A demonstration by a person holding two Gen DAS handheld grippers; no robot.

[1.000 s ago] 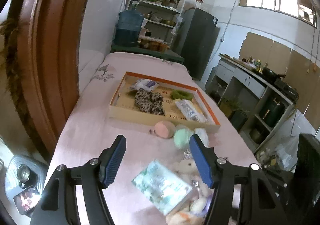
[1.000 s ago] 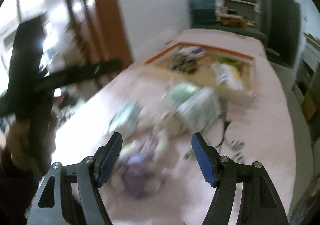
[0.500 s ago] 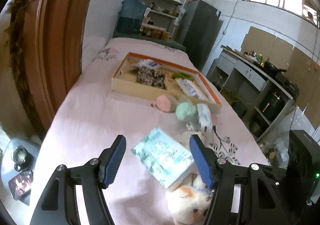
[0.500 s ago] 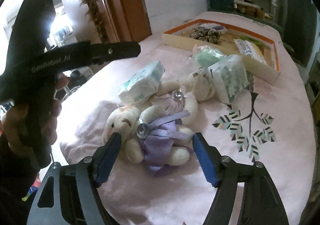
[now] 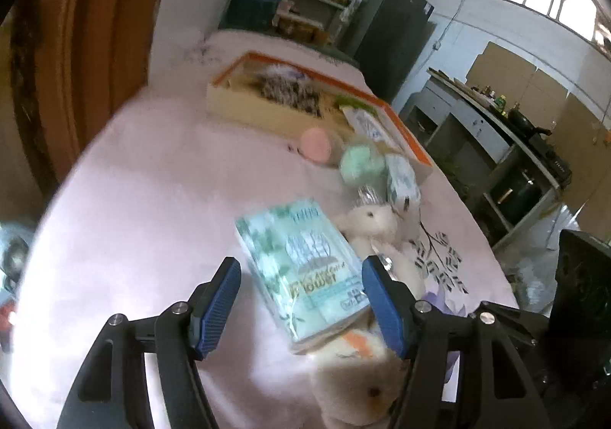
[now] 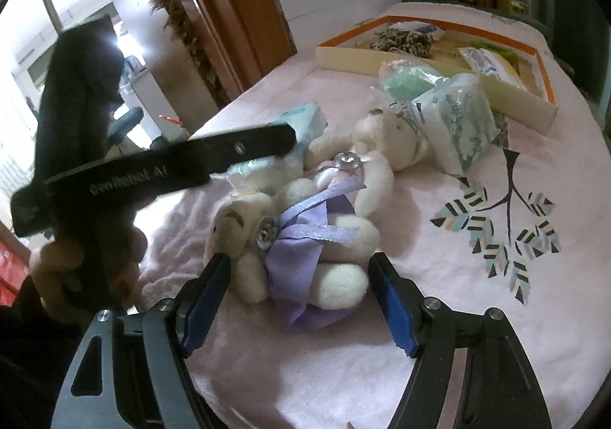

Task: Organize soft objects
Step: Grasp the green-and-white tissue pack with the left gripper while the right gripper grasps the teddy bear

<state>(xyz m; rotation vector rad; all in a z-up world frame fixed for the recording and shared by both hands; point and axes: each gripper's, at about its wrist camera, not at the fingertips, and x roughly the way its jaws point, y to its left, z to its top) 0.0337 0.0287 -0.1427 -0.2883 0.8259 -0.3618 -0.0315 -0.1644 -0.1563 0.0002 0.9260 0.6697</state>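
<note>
**Both grippers spread, poised over the soft pile**

The right gripper [image 6: 298, 299] brackets, jaws wide, the white plush rabbit in a lilac ribbon dress [image 6: 301, 238]. The left gripper [image 5: 299, 308], equally wide, straddles the pale-green plastic-wrapped tissue pack [image 5: 301, 268], which leans on that rabbit. Risk: lifting either drags its neighbour. The orange-rimmed cardboard tray [image 6: 431, 64] waits beyond, behind the mint-green round pouf [image 5: 361, 163].

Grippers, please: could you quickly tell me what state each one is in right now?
Left gripper: open, jaws either side of the tissue pack, not clamped.
Right gripper: open, jaws either side of the plush bunny, holding nothing.
</note>
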